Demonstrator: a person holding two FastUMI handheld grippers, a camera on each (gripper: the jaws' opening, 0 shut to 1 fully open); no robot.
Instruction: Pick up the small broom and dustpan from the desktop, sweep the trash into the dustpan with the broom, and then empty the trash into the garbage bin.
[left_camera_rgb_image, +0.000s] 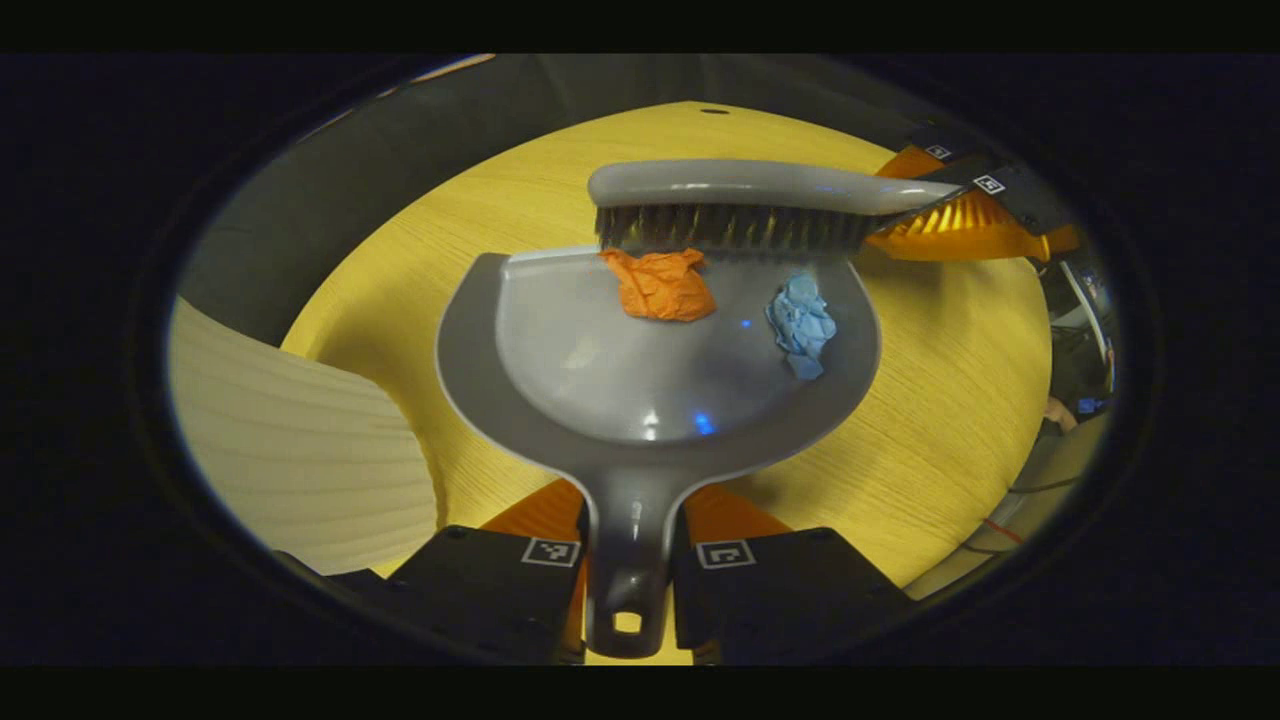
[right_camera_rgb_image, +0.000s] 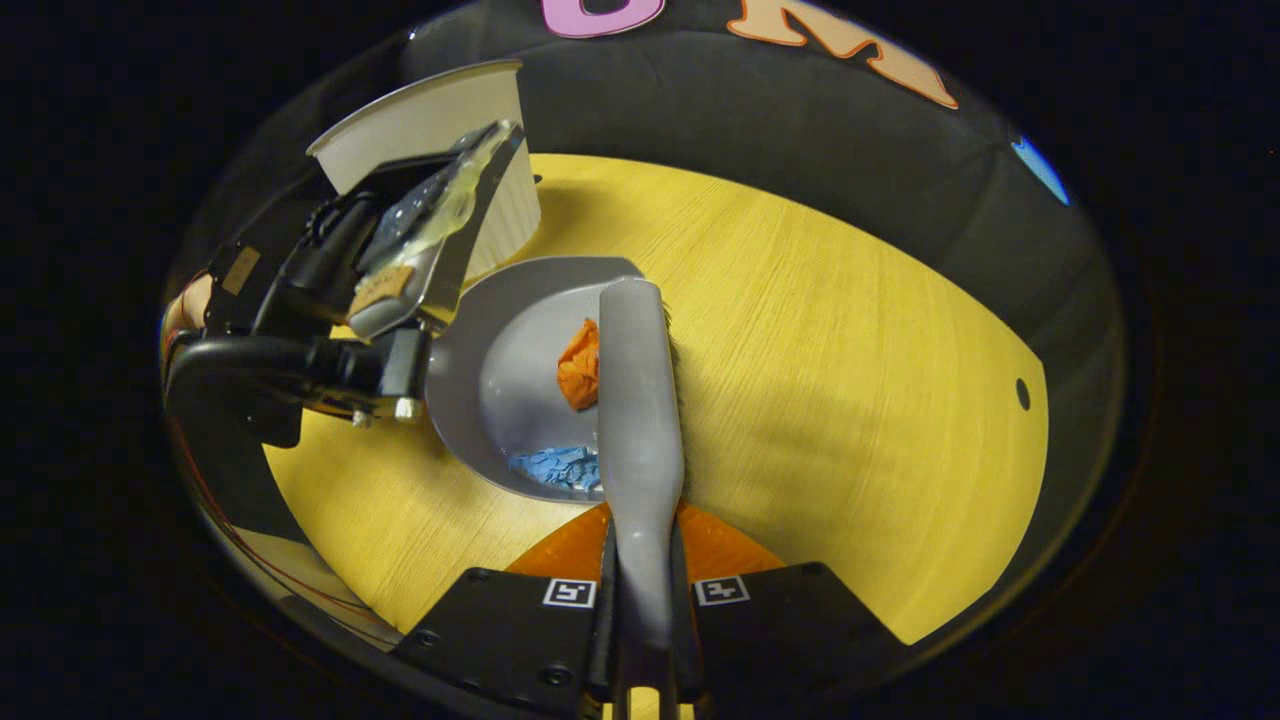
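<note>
1. Two paper wads, orange wad (left_camera_rgb_image: 660, 285) and blue wad (left_camera_rgb_image: 802, 325), lie inside the dustpan (left_camera_rgb_image: 640, 380) on the yellow worktop (left_camera_rgb_image: 960, 400).
2. Left gripper (left_camera_rgb_image: 632, 565) jaws pinch the dustpan handle.
3. Right gripper (right_camera_rgb_image: 645, 600) jaws pinch the broom (right_camera_rgb_image: 640, 420) handle, bristles at the pan lip.
4. White bin (right_camera_rgb_image: 440, 130) stands beyond the dustpan.

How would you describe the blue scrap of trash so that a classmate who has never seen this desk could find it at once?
Start at the yellow desktop, then find the grey dustpan lying on it. Two crumpled paper scraps sit inside the pan just below the broom bristles. The blue scrap lies nearer the pan's side edge, apart from the orange scrap.
</note>
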